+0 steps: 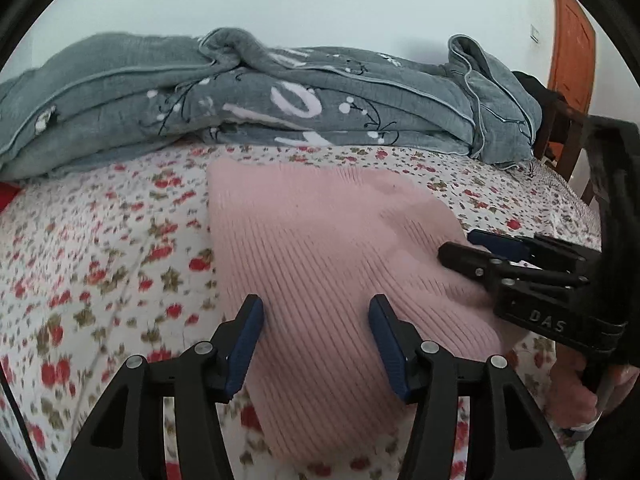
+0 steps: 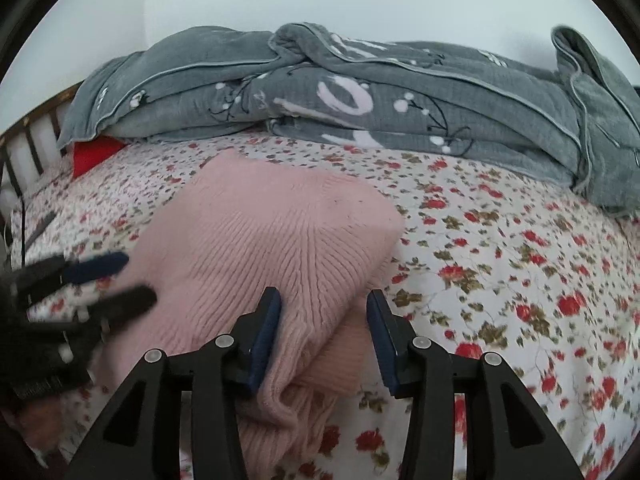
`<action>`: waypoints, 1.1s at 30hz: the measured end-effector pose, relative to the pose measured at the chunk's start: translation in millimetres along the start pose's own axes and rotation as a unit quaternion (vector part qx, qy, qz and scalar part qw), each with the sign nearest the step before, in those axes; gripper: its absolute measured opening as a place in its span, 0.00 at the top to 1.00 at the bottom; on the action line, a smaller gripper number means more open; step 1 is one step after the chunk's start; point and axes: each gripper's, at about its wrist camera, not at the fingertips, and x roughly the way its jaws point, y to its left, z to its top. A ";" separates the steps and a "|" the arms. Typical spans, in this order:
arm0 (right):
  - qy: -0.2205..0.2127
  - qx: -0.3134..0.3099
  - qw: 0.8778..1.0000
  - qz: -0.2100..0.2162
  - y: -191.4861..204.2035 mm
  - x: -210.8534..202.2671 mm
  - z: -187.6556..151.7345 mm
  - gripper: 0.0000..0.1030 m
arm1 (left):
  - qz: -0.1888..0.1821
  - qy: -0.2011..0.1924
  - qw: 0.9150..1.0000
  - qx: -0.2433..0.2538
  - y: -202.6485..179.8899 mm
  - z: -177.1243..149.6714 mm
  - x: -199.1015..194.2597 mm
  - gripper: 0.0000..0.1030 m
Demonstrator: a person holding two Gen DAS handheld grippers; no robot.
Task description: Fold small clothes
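Bare floral sheet (image 2: 500,264) lies open to the right of the pink knit sweater (image 2: 260,240), and another stretch (image 1: 100,248) to its left. Behind, the bunched grey quilt (image 2: 400,96) walls off the far side along the wall. A red item (image 2: 94,154) and a slatted bed rail (image 2: 28,148) close the far left corner

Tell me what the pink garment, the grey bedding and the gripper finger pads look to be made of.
Pink garment: soft ribbed knit, likely wool or acrylic; fine parallel ribs and a fuzzy, matte surface. Grey bedding: crinkled, matte woven fabric, probably cotton, with pale piping and printed white shapes. Finger pads: dark blue, finely textured, seemingly rubber or plastic, set on black matte plastic fingers.
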 end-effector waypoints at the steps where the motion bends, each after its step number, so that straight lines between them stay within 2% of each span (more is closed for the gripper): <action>1: 0.000 0.001 1.000 -0.001 0.5 -2.9 -1.9 0.58 | 0.000 0.004 1.000 -0.006 1.3 -0.8 -1.3 0.48; 4: 0.003 0.001 1.000 -0.016 3.1 -9.0 -14.0 0.59 | 0.007 0.012 1.000 -0.019 2.9 -7.4 -3.1 0.44; 8: 0.017 0.029 0.999 -0.020 2.2 -21.1 -26.9 0.59 | 0.013 0.037 0.998 -0.057 8.2 -16.0 -8.5 0.45; 12: 0.015 0.033 0.998 -0.046 1.8 -46.6 -33.3 0.58 | 0.027 0.027 0.997 -0.071 5.8 -17.9 -34.8 0.47; 19: -0.011 0.042 0.997 -0.063 -0.4 -113.8 -35.8 0.58 | 0.026 -0.003 0.998 -0.063 -17.6 -13.8 -88.9 0.47; 23: -0.016 0.051 0.996 -0.074 -4.8 -152.1 -38.2 0.46 | 0.035 -0.014 0.998 -0.053 -37.9 -14.3 -121.6 0.46; 28: -0.010 0.076 0.995 -0.065 -14.9 -189.9 -46.7 0.45 | 0.053 -0.041 0.997 -0.048 -58.8 -17.3 -162.6 0.46; 30: -0.006 0.080 0.995 -0.067 -16.5 -197.6 -48.4 0.38 | 0.052 -0.046 0.996 -0.049 -64.2 -17.0 -174.8 0.43; 32: -0.017 0.068 0.995 -0.074 -12.7 -208.4 -50.8 0.21 | 0.057 -0.052 0.996 -0.049 -69.0 -16.8 -183.8 0.36; 33: -0.027 0.062 0.995 -0.079 -10.9 -213.3 -52.2 0.19 | 0.061 -0.056 0.996 -0.046 -71.1 -17.2 -186.1 0.35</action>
